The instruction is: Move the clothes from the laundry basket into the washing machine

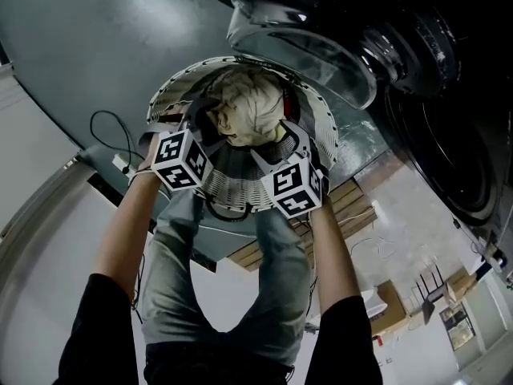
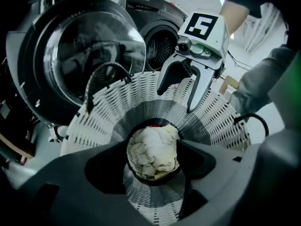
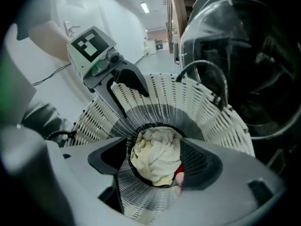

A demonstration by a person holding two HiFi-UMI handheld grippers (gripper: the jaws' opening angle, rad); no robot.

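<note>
Hovering over cloth (image 1: 244, 111) in basket (image 1: 240, 189): left gripper (image 2: 154, 149), right gripper (image 3: 155, 152), fingers (image 2: 106, 173) released; washer door (image 2: 89, 55) beside

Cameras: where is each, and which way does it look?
Head view: on the person's head, looking steeply down into the laundry basket; arms, legs show.
Left gripper view: on the left gripper, facing the cream clothes; open jaws show.
Right gripper view: on the right gripper, facing the same clothes; jaws show.
All share the clothes and basket.

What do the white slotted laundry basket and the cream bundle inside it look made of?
White slotted laundry basket: likely moulded plastic, matte; even rows of cut slots, rigid flared wall. Cream bundle: soft fabric, perhaps cotton; crumpled folds, no sheen.
</note>
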